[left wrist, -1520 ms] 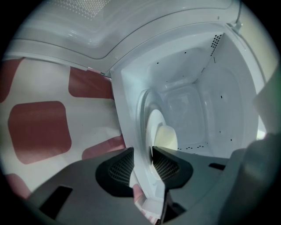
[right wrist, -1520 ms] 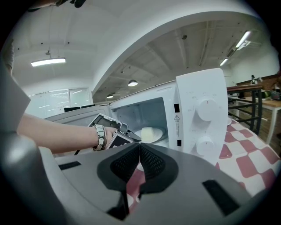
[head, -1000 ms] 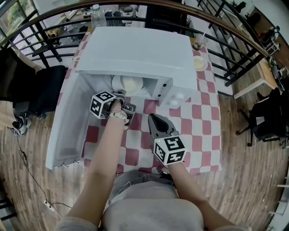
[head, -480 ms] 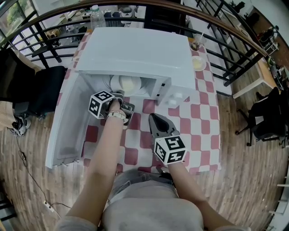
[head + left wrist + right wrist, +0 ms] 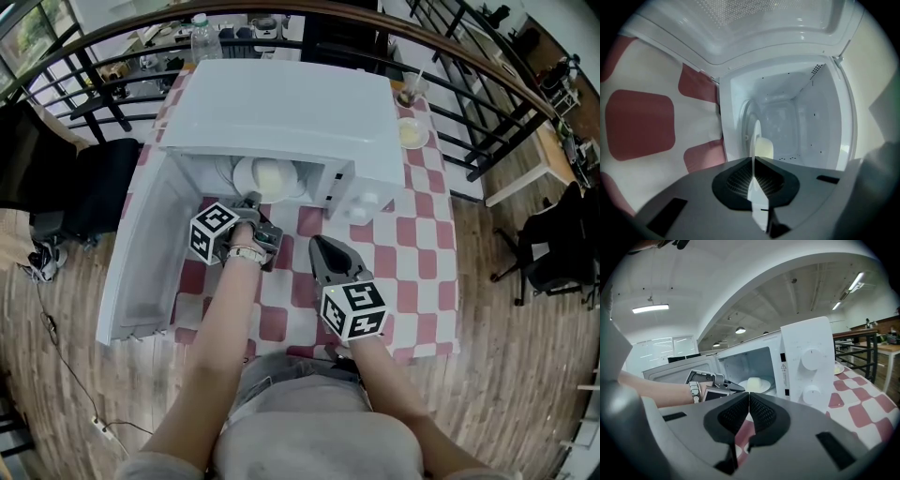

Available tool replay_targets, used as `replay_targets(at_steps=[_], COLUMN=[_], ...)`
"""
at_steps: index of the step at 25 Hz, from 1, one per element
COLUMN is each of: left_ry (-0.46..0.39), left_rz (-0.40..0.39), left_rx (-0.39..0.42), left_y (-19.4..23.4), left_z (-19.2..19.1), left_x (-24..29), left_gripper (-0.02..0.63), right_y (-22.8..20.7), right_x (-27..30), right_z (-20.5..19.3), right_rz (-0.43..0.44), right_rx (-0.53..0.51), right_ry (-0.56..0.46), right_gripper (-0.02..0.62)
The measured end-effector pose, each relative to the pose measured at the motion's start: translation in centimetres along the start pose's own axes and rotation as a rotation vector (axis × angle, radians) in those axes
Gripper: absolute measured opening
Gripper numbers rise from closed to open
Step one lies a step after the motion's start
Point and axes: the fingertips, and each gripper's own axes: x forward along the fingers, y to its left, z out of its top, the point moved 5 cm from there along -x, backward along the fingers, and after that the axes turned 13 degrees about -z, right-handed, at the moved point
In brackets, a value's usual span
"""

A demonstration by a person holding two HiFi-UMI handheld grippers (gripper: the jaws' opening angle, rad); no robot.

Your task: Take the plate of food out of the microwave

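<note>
Microwave door: swung fully open to the left, overhanging the table's left edge.
Left gripper: reaches into the oven's open front. Its jaws have just been closing and now pinch the near rim of the plate, which runs edge-on between the pads in the left gripper view.
Plate: white, inside the cavity close to the open front, not yet out.
Food: a pale yellowish lump in the middle of the plate.
Microwave: white, on the far left part of the table, with two round knobs on its right front panel.
Table: covered in red-and-white checked cloth.
Right gripper: held over the cloth near the front edge, apart from the oven, with its jaws pressed together on nothing.
Small dish: by the far right edge, just right of the oven.
Cup: at the far right corner, behind the dish.
</note>
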Motion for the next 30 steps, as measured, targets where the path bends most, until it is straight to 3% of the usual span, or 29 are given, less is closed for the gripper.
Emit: replay_targets(at_steps=[30], left_ry=[-0.025], left_rz=[-0.142], left_rx=[0.053], left_y=[-3.3], left_z=[-3.0], left_x=[-6.5], left_gripper=[0.014], right_y=[0.5], right_x=[-5.6], right_z=[2.1], right_rz=[0.051], right_rx=[-0.048], right_ry=[-0.095], right_gripper=[0.025])
